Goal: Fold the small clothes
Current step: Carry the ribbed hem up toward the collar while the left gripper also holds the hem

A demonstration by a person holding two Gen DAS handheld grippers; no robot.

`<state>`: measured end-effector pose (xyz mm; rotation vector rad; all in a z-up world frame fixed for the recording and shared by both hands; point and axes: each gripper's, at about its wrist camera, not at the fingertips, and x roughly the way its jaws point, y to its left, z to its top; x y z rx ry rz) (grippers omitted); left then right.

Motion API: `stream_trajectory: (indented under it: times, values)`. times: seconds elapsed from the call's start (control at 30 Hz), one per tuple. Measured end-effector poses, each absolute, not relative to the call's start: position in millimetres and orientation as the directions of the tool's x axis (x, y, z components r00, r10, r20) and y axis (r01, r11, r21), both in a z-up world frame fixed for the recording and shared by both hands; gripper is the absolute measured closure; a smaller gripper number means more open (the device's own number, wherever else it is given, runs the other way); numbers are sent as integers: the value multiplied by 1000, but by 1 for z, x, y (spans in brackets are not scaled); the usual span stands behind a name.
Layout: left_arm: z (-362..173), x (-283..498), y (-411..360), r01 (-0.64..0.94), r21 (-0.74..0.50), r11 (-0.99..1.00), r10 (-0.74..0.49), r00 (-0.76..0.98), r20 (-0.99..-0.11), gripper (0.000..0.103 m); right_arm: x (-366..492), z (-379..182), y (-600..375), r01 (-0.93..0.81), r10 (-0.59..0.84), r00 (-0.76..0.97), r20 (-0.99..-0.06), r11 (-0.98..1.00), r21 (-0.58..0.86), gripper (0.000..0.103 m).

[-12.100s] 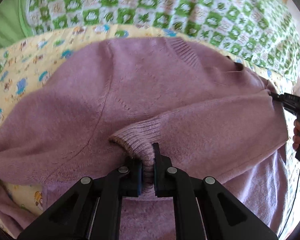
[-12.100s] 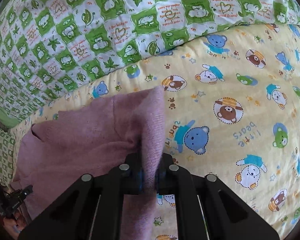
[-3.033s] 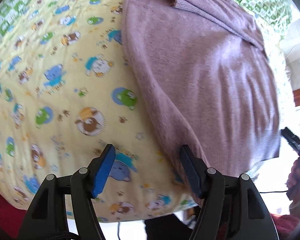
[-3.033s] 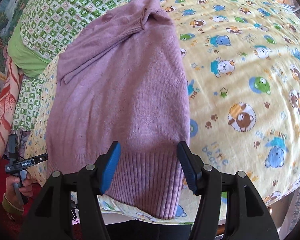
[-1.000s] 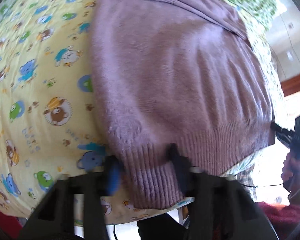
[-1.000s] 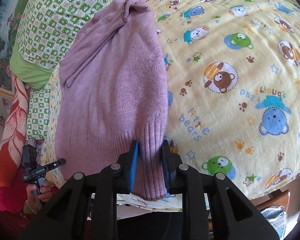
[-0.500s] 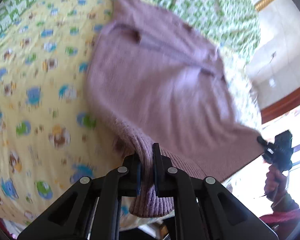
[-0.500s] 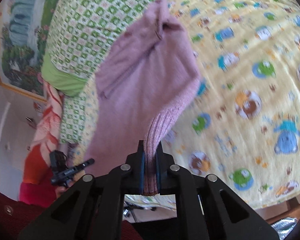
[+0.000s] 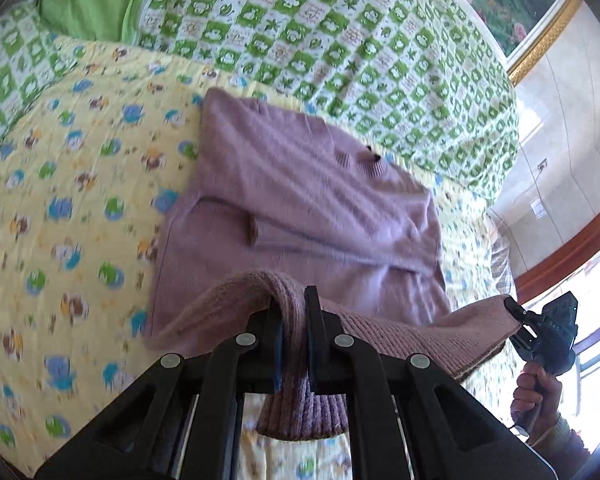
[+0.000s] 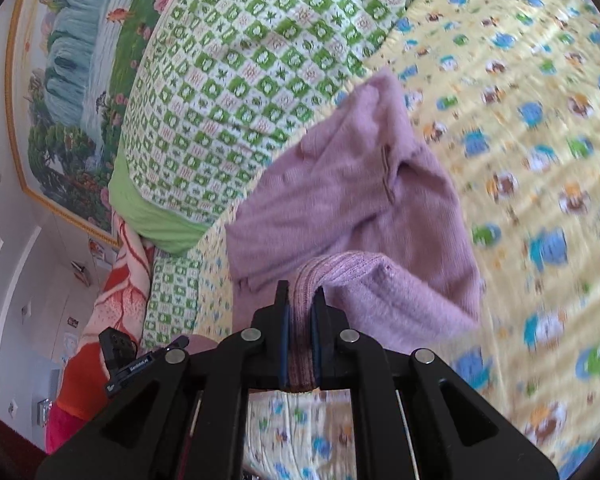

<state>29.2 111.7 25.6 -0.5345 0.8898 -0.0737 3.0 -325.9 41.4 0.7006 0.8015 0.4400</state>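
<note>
Left wrist view: lying on yellow bear-print bed (image 9: pixel 60 208), mauve knit sweater (image 9: pixel 300 208), sleeves folded in, ribbed hem lifting at 6 o'clock. Pinching hem, left gripper (image 9: pixel 292 312) angling downward; clamping hem's other corner, right gripper (image 10: pixel 298 300).

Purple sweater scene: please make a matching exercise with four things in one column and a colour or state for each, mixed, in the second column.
1. purple sweater
2. left gripper
3. bear blanket
4. checked quilt

a. green and white
b. ribbed hem lifted, collar end lying flat
c. yellow
d. shut on the ribbed hem

Pairs: 1-b, 2-d, 3-c, 4-a
</note>
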Motion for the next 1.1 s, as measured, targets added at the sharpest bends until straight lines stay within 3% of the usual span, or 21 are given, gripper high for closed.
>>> stream_trajectory:
  times: [0.43,1.1]
  values:
    - [34,162,121,-201,-453,868,-219,665,-714,96,134,60,-331,-83,563,681,-469,696,714,93]
    - [-31,274,158,-390,-437,811,-119,621,-775,96,285,2,-330,9,501,635,-588,756,654,93]
